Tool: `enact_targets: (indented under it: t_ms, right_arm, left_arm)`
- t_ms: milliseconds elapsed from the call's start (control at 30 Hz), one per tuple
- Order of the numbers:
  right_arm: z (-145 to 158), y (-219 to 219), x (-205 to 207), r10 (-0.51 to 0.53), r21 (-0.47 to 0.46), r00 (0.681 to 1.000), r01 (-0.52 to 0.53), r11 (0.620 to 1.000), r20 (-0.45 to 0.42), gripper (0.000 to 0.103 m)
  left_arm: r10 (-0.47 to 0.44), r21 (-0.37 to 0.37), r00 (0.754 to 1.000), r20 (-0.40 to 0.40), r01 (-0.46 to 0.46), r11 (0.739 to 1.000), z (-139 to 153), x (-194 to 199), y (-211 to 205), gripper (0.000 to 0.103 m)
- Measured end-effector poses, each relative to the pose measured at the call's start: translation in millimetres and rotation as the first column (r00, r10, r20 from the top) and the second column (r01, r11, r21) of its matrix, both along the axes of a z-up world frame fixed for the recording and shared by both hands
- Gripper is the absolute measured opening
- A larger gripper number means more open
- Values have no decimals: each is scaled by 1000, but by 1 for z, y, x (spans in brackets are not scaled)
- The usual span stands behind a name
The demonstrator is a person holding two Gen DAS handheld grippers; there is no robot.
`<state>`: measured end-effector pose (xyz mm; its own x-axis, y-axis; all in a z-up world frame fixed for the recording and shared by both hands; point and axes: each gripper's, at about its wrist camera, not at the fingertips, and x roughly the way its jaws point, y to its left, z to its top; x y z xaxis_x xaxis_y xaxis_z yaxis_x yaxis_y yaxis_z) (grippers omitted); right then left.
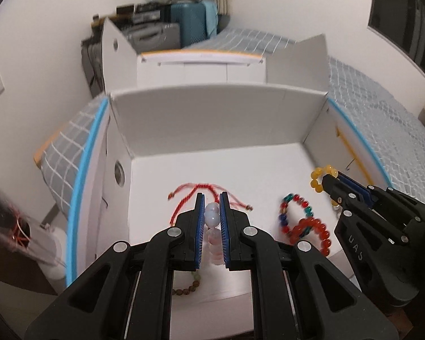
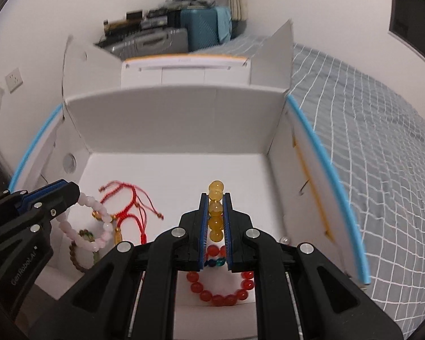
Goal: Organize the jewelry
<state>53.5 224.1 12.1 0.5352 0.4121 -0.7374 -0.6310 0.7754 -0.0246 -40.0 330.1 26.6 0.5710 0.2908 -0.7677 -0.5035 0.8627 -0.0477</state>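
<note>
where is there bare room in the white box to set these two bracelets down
Free: the floor along the back wall, behind the red cord bracelet, and the strip by the right wall. Crowded: the front, with the red bead bracelet and brown bead bracelet.

White walls (image 2: 325,14), grid-patterned grey bedspread (image 2: 382,147), teal suitcase (image 2: 204,28), wall socket (image 2: 14,79)

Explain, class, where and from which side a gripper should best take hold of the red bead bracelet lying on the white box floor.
Grip the red bead bracelet across one short stretch of its ring, probably the near arc, coming straight down from above. It lies flat as an open loop on the white box floor, so one finger can drop inside the ring and one outside. Its far side lies against the multicolored bracelet.
</note>
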Motion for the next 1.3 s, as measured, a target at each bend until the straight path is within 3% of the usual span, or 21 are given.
enact_targets:
  t_ms: [633,700,800,1067,1233,1300]
  right_arm:
    - [-16,5,3,-8,-11,999,8,1000,-31,12]
    - [-14,2,3,-8,3,999,8,1000,-32,31]
    - [-6,-5,2,-24,30,999,25,999,-22,48]
    - [24,-33,-6,-58,86,998,55,995,31,71]
    - [45,-59,-18,-82,132,994,72,989,78,84]
    - [52,-72,-28,-92,144,990,76,987,108,91]
  left_arm:
    - [-11,12,999,-33,12,1000,-7,7,2,14]
    - [-7,15,1000,-26,8,1000,-6,6,0,24]
    - [5,25,1000,-7,-4,1000,-1,1,-1,41]
    - [37,53,997,72,-41,998,21,-19,-9,79]
    - [46,74,991,124,-56,996,36,-37,-24,97]
    - [52,91,988,149,-66,994,41,-49,-31,97]
